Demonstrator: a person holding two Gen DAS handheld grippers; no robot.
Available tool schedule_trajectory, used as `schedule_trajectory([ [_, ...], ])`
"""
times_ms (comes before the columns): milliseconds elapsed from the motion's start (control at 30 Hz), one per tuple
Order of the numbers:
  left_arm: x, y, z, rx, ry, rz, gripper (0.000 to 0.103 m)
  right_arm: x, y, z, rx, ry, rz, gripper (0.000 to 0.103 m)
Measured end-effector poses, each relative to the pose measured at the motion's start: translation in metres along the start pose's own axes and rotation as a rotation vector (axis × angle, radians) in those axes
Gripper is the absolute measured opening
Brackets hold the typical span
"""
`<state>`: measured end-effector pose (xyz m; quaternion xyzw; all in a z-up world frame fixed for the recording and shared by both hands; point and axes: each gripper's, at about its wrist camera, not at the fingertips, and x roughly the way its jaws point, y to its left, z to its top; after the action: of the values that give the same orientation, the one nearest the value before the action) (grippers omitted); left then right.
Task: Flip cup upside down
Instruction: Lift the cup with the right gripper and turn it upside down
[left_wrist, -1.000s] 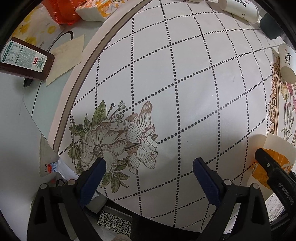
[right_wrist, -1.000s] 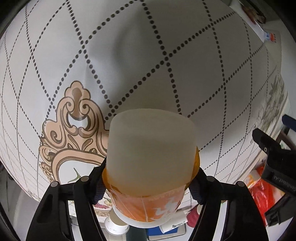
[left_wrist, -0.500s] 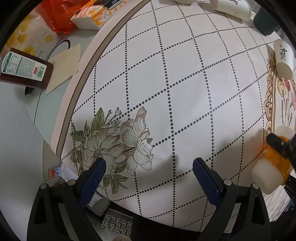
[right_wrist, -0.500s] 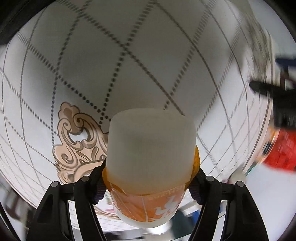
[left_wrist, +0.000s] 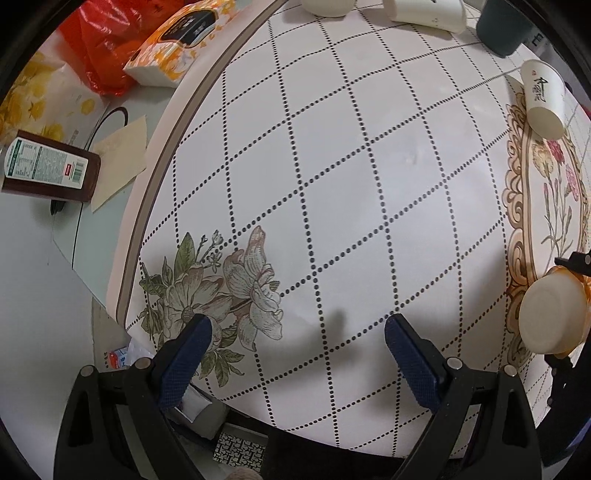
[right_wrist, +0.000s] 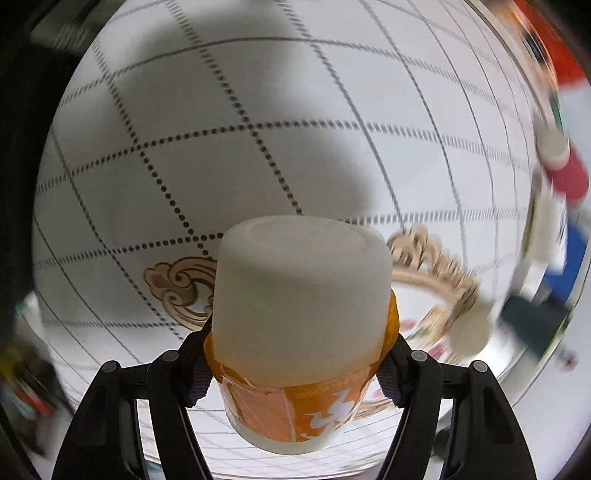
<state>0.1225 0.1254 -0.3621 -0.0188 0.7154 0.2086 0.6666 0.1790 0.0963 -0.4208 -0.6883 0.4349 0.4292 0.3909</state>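
Up close, right gripper (right_wrist: 295, 354) squeezed the orange and white cup (right_wrist: 301, 314), bottom facing away over the tablecloth (right_wrist: 221, 110), left gripper (left_wrist: 295, 350) spread wide, holding nothing.

The right wrist view is motion-blurred along its right edge: a red-and-white object (right_wrist: 565, 166) and a dark block (right_wrist: 532, 317) cannot be identified. The orange-banded cup (right_wrist: 303, 325) hides the tablecloth (right_wrist: 221, 110) behind it.

Ahead of the claw to its left lie a brown bottle (left_wrist: 48, 171), a tissue pack (left_wrist: 177, 48) and a red bag (left_wrist: 99, 44); ahead to its right, a white paper cup (left_wrist: 545, 99) and a dark cup (left_wrist: 504, 26).
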Motion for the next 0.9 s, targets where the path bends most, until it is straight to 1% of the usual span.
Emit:
schedule_trajectory([
  [100, -0.005, -0.007, -0.005, 0.015, -0.007, 0.001, 0.096, 0.006, -0.012, -0.010, 0.140, 0.006, 0.093, 0.074],
  [167, -0.008, -0.011, -0.007, 0.023, -0.011, 0.000, 0.096, 0.009, -0.019, -0.015, 0.208, 0.011, 0.136, 0.074],
  [200, -0.009, -0.014, -0.008, 0.026, -0.013, 0.000, 0.096, 0.012, -0.023, -0.018, 0.260, 0.016, 0.171, 0.074],
  [333, -0.013, -0.022, -0.013, 0.035, -0.019, -0.001, 0.096, 0.023, -0.039, -0.030, 0.429, 0.040, 0.265, 0.074],
  [367, -0.013, -0.020, -0.012, 0.037, -0.019, -0.002, 0.096, 0.029, -0.033, -0.040, 0.474, 0.050, 0.286, 0.074],
  [467, -0.012, -0.021, -0.014, 0.045, -0.022, -0.004, 0.096, 0.039, -0.039, -0.055, 0.611, 0.072, 0.363, 0.074],
  [500, -0.012, -0.022, -0.015, 0.047, -0.021, -0.005, 0.096, 0.044, -0.044, -0.074, 0.665, 0.081, 0.390, 0.074],
  [567, -0.013, -0.024, -0.017, 0.050, -0.020, -0.007, 0.096, 0.048, -0.049, -0.082, 0.731, 0.090, 0.432, 0.074],
  [633, -0.015, -0.027, -0.019, 0.053, -0.019, -0.008, 0.096, 0.057, -0.061, -0.097, 0.822, 0.115, 0.485, 0.074],
  [667, -0.015, -0.027, -0.020, 0.055, -0.019, -0.009, 0.096, 0.063, -0.065, -0.103, 0.863, 0.124, 0.517, 0.074],
  [700, -0.015, -0.027, -0.020, 0.057, -0.019, -0.009, 0.096, 0.071, -0.075, -0.116, 0.921, 0.134, 0.562, 0.074],
  [800, -0.017, -0.029, -0.022, 0.061, -0.021, -0.011, 0.096, 0.088, -0.089, -0.143, 1.029, 0.159, 0.643, 0.074],
  [900, -0.020, -0.033, -0.023, 0.062, -0.024, -0.012, 0.096, 0.103, -0.094, -0.161, 1.110, 0.180, 0.715, 0.074],
])
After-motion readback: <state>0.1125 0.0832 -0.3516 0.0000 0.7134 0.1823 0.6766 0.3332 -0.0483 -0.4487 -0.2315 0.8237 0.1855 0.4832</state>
